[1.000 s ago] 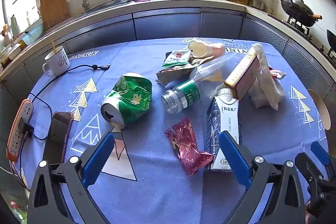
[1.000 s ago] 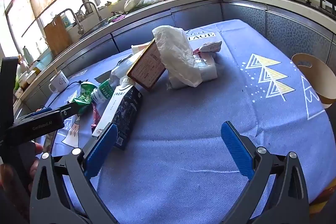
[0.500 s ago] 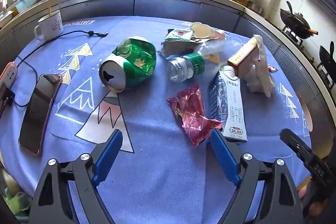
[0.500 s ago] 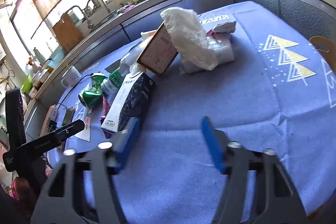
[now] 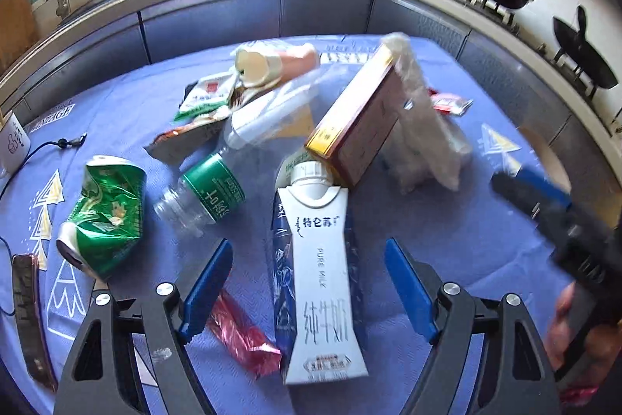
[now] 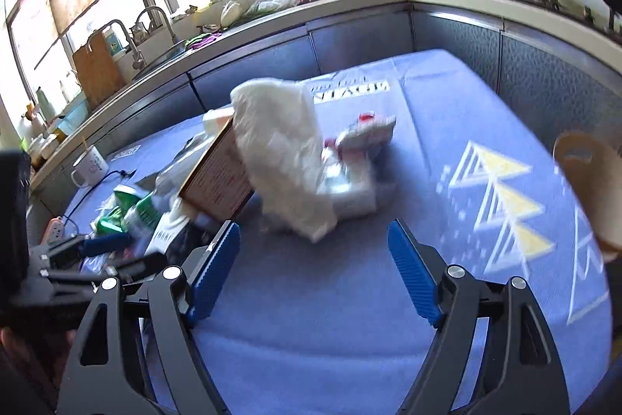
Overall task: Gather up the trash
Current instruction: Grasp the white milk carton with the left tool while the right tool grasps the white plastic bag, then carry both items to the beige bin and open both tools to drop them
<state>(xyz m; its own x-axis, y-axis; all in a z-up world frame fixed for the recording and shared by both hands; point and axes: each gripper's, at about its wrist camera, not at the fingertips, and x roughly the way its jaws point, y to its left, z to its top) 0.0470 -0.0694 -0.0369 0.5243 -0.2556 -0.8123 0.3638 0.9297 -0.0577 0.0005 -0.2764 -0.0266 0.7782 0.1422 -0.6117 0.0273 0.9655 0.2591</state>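
Observation:
Trash lies on the blue tablecloth [image 5: 447, 228]. My left gripper [image 5: 309, 259] is open, its jaws on either side of a white and blue milk carton [image 5: 318, 275] that lies flat. A red wrapper [image 5: 241, 333] lies under the left finger. A crushed green can [image 5: 105, 216], a clear bottle with a green label [image 5: 210, 197], a brown box [image 5: 357, 127] and a white plastic bag [image 5: 423, 131] lie around it. My right gripper [image 6: 313, 244] is open and empty, just short of the white bag [image 6: 287, 158] and the box [image 6: 217, 177].
A phone [image 5: 27, 314] and a cable lie at the left table edge, with a white mug [image 6: 90, 166] beyond. A wooden chair back [image 6: 591, 189] stands at the right edge. The kitchen counter with sink, bottles and a wok runs behind the table.
My left gripper has moved right and forward, so the milk carton now lies between its jaws. My right gripper has moved closer to the white bag.

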